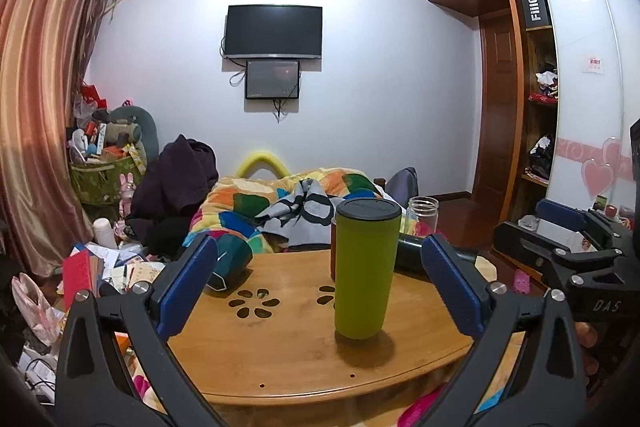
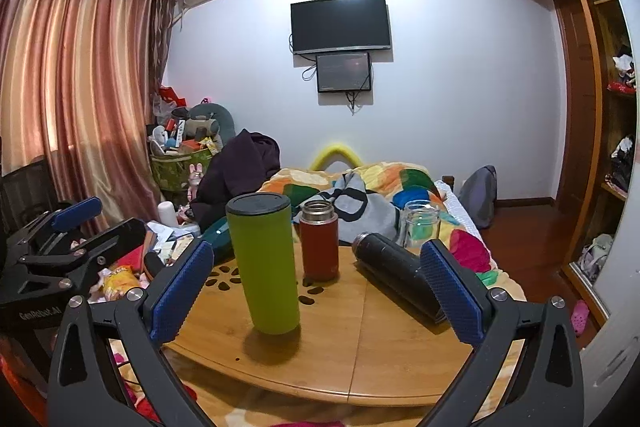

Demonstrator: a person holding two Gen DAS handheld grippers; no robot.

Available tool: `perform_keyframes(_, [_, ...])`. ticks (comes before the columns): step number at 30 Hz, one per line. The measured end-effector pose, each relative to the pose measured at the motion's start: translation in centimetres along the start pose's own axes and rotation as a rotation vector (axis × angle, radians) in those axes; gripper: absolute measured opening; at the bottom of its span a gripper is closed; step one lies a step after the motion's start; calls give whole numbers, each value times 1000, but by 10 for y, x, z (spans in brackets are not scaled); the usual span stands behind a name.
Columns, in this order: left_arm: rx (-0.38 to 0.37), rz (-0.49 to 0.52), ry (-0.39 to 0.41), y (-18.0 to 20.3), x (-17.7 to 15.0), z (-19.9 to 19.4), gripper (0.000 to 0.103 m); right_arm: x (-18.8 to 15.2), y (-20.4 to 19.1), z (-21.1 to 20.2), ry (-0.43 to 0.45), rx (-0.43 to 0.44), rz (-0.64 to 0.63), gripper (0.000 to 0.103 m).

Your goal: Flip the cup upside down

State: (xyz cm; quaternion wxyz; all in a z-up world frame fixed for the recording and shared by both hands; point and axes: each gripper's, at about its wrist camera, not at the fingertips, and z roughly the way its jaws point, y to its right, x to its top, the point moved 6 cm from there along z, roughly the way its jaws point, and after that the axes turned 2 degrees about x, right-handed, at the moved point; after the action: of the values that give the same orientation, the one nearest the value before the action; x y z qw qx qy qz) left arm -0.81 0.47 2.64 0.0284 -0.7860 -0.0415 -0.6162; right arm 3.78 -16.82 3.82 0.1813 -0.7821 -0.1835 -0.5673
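Two tools face one small wooden counter, and neither grips anything.

Left wrist view: the left tool (image 1: 320, 275) is spread wide, its blue pads standing well to either side of the green cup (image 1: 365, 269). The cup stands upright near the middle of the counter (image 1: 280, 359), dark lid on top, straight ahead and a little right of the centre line between the pads, apart from both. That framing looks like a line-up for a side grasp on the body, which would allow a wrist roll to invert it. A dark green cup (image 1: 232, 261) lies tipped over behind the left pad, and a clear glass jar (image 1: 421, 215) stands at the far edge. The right tool (image 1: 560, 239) shows at the right margin.

Right wrist view: the right tool (image 2: 320, 279) is likewise spread and empty. Here the green cup (image 2: 266, 263) sits left of centre, nearer the left pad yet not touching it. A red flask (image 2: 319, 241) stands just behind it, and a black bottle (image 2: 394, 273) lies on its side toward the right pad; both may crowd the flip.
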Motion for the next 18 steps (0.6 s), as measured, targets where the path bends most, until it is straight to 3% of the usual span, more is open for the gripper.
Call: perform_keyframes(18, [-7, -15, 3, -1, -4, -1, 103, 3, -5, -4, 7, -20, -1, 103])
